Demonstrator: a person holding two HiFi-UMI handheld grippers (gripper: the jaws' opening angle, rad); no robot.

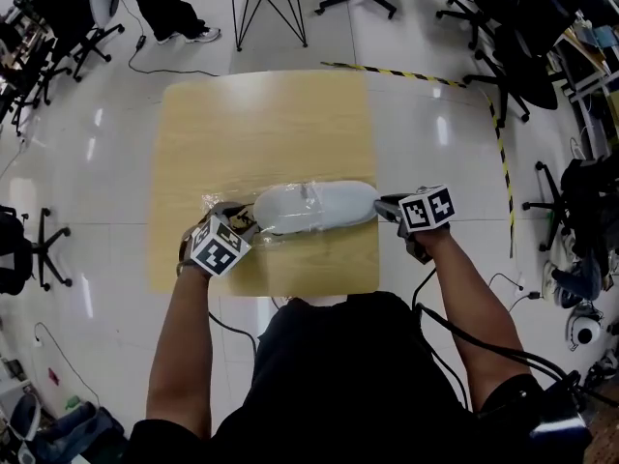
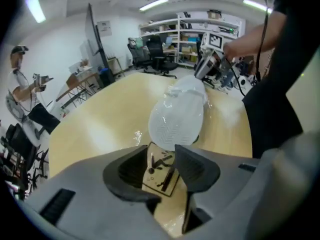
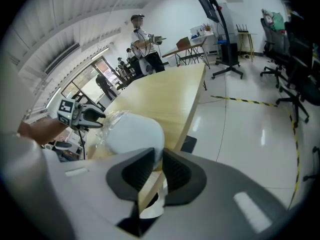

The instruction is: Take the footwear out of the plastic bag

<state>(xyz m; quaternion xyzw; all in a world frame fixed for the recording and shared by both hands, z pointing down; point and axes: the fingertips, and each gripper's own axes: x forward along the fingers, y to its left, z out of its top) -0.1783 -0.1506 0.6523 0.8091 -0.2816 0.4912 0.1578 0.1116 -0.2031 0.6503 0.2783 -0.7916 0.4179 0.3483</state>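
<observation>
A white slipper (image 1: 314,206) lies sideways inside a clear plastic bag (image 1: 215,203) near the front edge of the wooden table (image 1: 261,124). My left gripper (image 1: 242,222) is at the bag's left end. In the left gripper view its jaws (image 2: 162,164) stand open, with the bag's printed label (image 2: 160,176) between them and untouched, and the slipper's sole (image 2: 177,116) just ahead. My right gripper (image 1: 385,207) is at the slipper's right end. The right gripper (image 3: 157,166) is shut on the bag's plastic, with the slipper's rounded end (image 3: 132,134) right behind its jaws.
Yellow-black tape (image 1: 498,133) runs across the floor to the right of the table. Office chairs (image 1: 503,56) stand at the right and left, and black stand legs (image 1: 271,8) behind the table. A person (image 3: 142,41) stands beyond the table's far end.
</observation>
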